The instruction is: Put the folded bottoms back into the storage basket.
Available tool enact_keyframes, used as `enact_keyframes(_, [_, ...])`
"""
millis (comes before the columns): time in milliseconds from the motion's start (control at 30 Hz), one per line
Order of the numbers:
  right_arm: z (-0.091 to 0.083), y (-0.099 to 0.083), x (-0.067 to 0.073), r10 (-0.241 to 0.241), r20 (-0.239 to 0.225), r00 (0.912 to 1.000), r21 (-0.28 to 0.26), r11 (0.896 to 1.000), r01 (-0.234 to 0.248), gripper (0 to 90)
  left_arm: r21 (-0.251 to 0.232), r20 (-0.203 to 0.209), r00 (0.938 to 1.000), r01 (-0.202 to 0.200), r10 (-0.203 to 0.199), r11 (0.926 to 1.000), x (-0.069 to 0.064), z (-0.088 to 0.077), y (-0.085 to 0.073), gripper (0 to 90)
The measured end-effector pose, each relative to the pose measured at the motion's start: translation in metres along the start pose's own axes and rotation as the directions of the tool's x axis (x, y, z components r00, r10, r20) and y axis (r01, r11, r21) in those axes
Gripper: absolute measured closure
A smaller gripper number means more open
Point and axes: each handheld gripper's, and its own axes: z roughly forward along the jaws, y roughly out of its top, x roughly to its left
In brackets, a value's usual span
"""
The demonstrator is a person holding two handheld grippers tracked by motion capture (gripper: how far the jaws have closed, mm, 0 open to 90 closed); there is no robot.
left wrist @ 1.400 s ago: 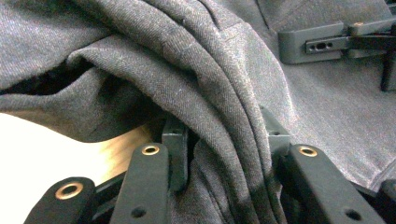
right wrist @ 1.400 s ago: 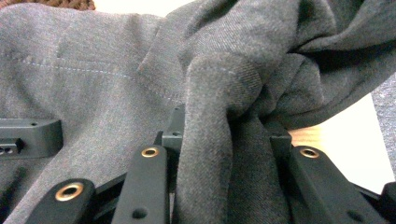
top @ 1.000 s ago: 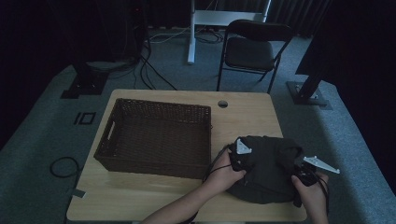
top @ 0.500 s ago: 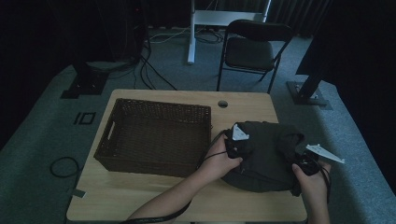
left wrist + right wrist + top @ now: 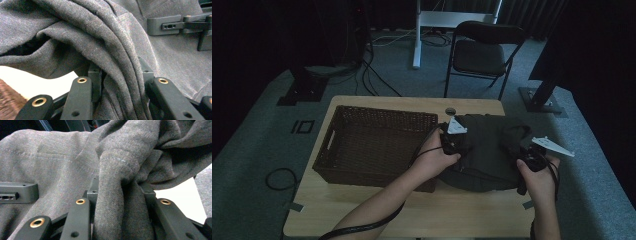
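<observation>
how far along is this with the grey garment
Done: both grippers are clamped on bunched folds of the grey garment, left gripper and right gripper. In hand: it is held at the table's right side. Left: the wicker basket beside it looks unfilled, probably its destination.

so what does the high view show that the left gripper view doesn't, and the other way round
High view: the whole wooden table, the full wicker basket left of the cloth, a folding chair behind the table, both forearms, and the right gripper clamped on the cloth's right side.

Left gripper view: close up, the left gripper has its fingers pinching a thick fold of cloth, and the weave and stitching are clear.

Both: the grey garment bunched between the two grippers, a bit of table, and the basket's edge.
</observation>
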Motion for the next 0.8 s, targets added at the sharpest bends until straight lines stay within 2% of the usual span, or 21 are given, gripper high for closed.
enact_keyframes(233, [0.008,0.016,0.018,-0.012,-0.015,0.9998,-0.014,1.000,0.012,63.5,-0.018,-0.013,0.9999,0.001,-0.001,0.9998,0.014,-0.019,0.007,66.6])
enact_keyframes(300, [0.009,0.018,0.021,-0.014,-0.017,0.9998,-0.016,1.000,0.014,63.5,-0.018,-0.013,0.9999,0.001,-0.001,0.9998,0.014,-0.019,0.007,66.6])
enact_keyframes(333, [0.009,0.018,0.021,-0.014,-0.017,0.9998,-0.016,1.000,0.014,63.5,-0.022,-0.022,0.9998,-0.001,0.001,0.9998,0.019,-0.025,0.009,66.6])
enact_keyframes(400, [0.015,0.023,0.029,-0.015,-0.027,0.9995,-0.020,1.000,0.015,63.5,-0.023,-0.024,0.9997,-0.004,0.004,0.9997,0.024,-0.030,0.009,66.6])
enact_keyframes(800, [0.039,0.034,0.061,-0.031,-0.060,0.9977,-0.024,0.999,0.029,63.6,-0.039,-0.066,0.9974,0.026,-0.029,0.9989,0.053,-0.057,-0.001,66.6])
